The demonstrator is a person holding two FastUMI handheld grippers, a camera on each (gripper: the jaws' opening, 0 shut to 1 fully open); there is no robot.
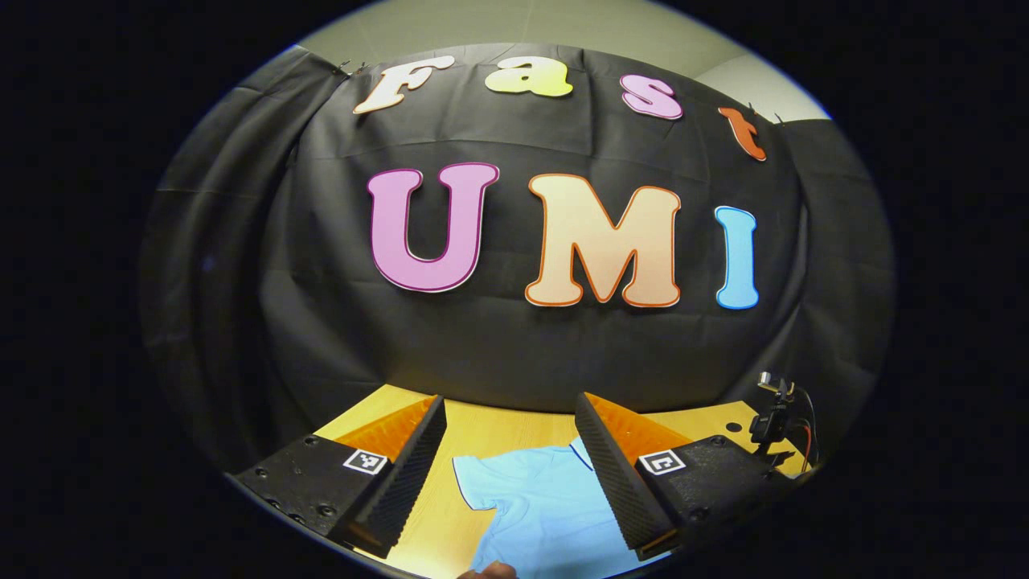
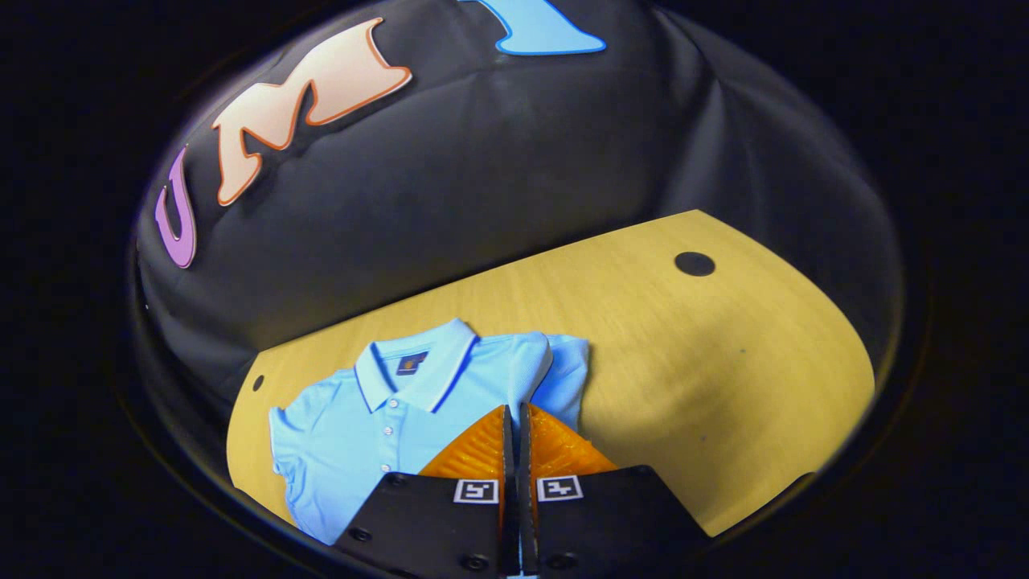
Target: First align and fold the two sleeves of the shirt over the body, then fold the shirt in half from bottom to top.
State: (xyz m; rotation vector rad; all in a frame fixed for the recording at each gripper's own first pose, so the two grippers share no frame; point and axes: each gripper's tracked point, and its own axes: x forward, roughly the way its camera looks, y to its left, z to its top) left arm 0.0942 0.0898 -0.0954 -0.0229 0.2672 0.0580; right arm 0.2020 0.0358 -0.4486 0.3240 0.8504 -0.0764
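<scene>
Meanwhile, in the left gripper view the left tongs [image 1: 510,450] hang spread above the shirt [image 1: 547,507] on the counter [image 1: 490,430], while in the right gripper view the right tongs [image 2: 515,418], pressed together apparently pinching its sleeve [image 2: 563,374], should carry it flat over the body.

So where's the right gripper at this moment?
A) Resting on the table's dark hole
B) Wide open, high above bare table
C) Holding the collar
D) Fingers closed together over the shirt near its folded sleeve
D: in the right gripper view the right gripper has its fingers together with barely a slit between them, over the light blue shirt beside the sleeve already turned over the body.
</scene>
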